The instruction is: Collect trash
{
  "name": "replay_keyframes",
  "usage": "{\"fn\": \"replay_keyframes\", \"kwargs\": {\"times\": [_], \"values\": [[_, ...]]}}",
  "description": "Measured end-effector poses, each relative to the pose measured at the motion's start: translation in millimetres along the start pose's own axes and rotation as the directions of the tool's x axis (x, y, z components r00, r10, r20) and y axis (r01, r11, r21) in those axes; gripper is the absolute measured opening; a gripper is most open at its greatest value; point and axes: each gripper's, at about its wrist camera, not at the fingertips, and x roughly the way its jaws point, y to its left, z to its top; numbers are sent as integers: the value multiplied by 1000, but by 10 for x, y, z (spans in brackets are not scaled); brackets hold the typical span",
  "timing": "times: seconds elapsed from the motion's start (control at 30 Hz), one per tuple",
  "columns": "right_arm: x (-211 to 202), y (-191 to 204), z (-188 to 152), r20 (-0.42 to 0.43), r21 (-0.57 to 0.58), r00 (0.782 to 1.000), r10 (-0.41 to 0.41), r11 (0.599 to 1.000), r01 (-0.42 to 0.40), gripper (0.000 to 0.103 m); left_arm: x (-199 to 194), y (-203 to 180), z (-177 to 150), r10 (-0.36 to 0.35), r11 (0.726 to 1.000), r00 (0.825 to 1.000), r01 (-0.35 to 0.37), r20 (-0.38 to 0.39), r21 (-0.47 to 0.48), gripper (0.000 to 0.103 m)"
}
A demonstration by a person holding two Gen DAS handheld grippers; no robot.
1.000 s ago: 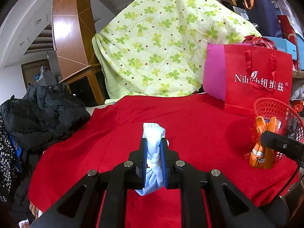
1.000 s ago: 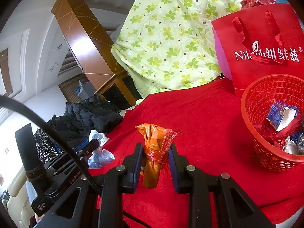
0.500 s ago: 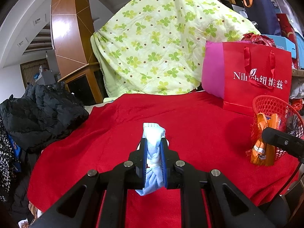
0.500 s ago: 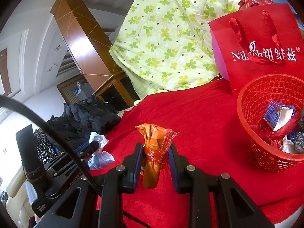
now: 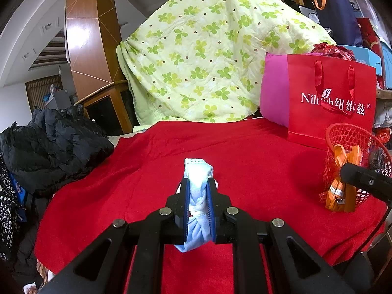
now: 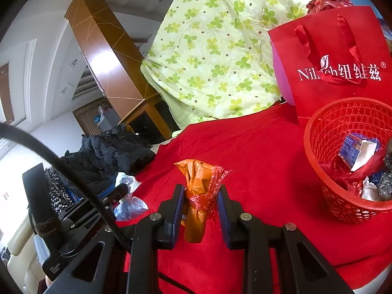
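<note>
- Setting: a lived-in home, used for storage.
- A clover-print quilt (image 5: 210, 56) is draped over furniture.
- A worktop is covered by a red cloth (image 5: 152, 171).
- A black padded jacket (image 5: 49, 147) is heaped alongside.
- A red gift bag (image 5: 330, 103) and stacked boxes (image 5: 367, 57) are kept behind.
- A wood-panelled column (image 5: 90, 41) is seen.

A red cloth (image 5: 245, 152) covers the whole surface. At its far right edge stands a red paper bag (image 5: 330, 103), with a red mesh basket (image 6: 343, 132) just in front of it, nearer. A green floral quilt (image 5: 208, 61) rises along the far edge.
</note>
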Motion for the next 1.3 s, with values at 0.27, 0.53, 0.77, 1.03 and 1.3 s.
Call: {"fn": "replay_keyframes", "kwargs": {"times": [0.27,0.53,0.77,1.03,1.3], "values": [[-15,-6,-1,0,7,1000,-5,1000,5,29,17,-8,11,-2,1000,1000,2,-4,3,14],[-116,-37,28,32,-2,999,-29,1000,29,29,15,-50,53,-58,998,998,57,-12,-11,14],[-557,-262,252,140,9,986,-85,996,85,29,-114,-222,252,-246,968,968,248,42,-40,14],[-1065,-641,464,229,52,952,-201,980,195,29,-120,-507,517,-452,888,891,454,38,-71,14],[-1445,-956,527,274,102,917,-289,957,271,29,-198,-904,673,-584,810,810,586,59,-31,14]]}}
